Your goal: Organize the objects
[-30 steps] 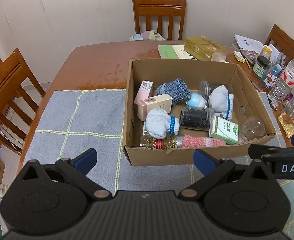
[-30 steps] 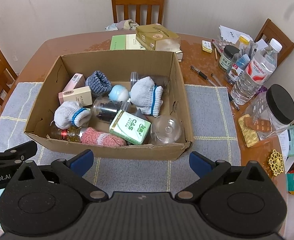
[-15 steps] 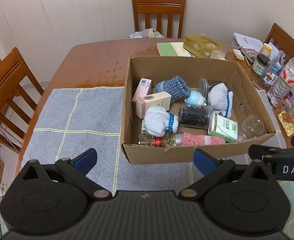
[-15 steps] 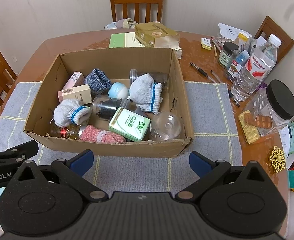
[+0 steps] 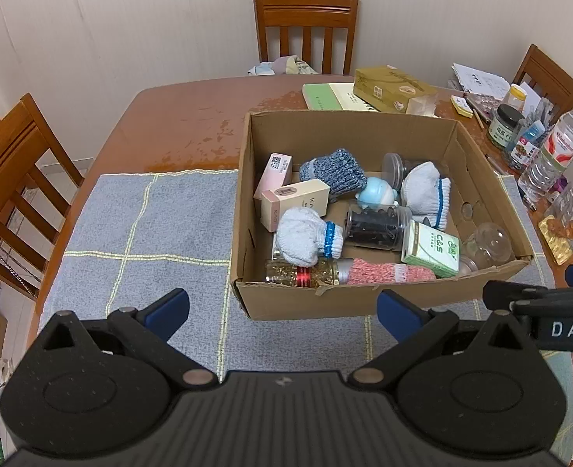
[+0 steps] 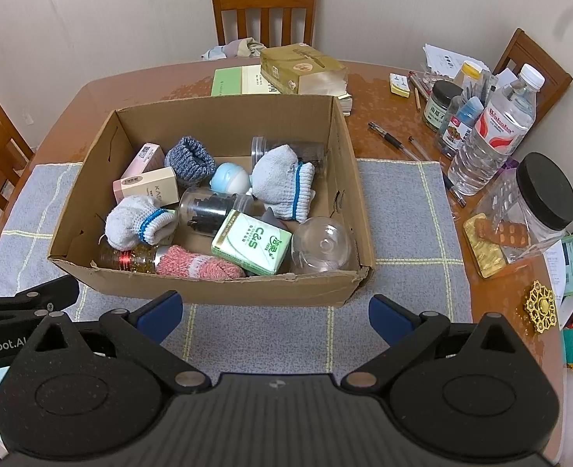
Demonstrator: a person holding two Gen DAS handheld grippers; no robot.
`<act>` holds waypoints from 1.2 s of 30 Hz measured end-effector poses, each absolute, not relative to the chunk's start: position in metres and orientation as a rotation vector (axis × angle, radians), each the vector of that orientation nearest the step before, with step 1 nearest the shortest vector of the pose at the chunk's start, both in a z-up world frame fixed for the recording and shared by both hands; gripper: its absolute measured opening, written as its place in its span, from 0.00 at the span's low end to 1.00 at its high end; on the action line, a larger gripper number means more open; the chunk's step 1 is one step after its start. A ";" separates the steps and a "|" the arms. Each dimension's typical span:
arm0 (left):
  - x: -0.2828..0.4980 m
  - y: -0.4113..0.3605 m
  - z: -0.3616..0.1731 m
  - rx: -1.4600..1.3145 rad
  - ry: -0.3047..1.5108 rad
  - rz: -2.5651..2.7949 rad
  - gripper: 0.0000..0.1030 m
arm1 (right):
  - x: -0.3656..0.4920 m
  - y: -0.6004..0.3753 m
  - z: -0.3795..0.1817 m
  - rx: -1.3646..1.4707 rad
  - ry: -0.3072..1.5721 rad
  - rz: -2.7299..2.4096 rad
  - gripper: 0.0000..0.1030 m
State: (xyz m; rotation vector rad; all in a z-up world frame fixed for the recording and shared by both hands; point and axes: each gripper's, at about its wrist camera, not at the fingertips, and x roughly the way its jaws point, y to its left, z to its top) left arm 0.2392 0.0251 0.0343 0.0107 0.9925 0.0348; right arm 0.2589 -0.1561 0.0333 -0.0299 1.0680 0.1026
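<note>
An open cardboard box (image 5: pixel 356 297) (image 6: pixel 224 288) stands on a grey checked mat (image 5: pixel 150 233). It holds several things: white socks (image 5: pixel 306 237) (image 6: pixel 282 183), a blue knitted sock (image 5: pixel 333 173), a pink sock (image 6: pixel 197 266), a green C&S packet (image 5: pixel 430 249) (image 6: pixel 251 243), cream and pink cartons (image 5: pixel 294 202), a dark-filled jar (image 6: pixel 212 210), a golden bottle (image 5: pixel 310 274) and a clear glass (image 6: pixel 321 245). My left gripper (image 5: pixel 282 309) and my right gripper (image 6: pixel 273 313) hover open and hold nothing, just in front of the box's near wall.
On the brown table (image 5: pixel 169 124) right of the box stand a water bottle (image 6: pixel 493 132), jars, pens (image 6: pixel 391 140), a black-lidded clear jar (image 6: pixel 535 198) and pill strips. Books and a golden box (image 6: pixel 302 66) lie behind. Wooden chairs (image 5: pixel 306 27) stand around.
Both views have pulled back slightly from the box, which now sits a little higher and farther in each frame. Both grippers stay open.
</note>
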 end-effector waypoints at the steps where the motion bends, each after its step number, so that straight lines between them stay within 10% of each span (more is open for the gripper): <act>1: 0.239 0.025 0.035 0.008 0.992 0.034 0.99 | 0.259 -0.156 0.033 -0.030 1.068 0.103 1.00; 36: 0.234 0.026 0.037 -0.001 0.992 0.033 0.99 | 0.252 -0.155 0.040 -0.009 1.060 0.093 1.00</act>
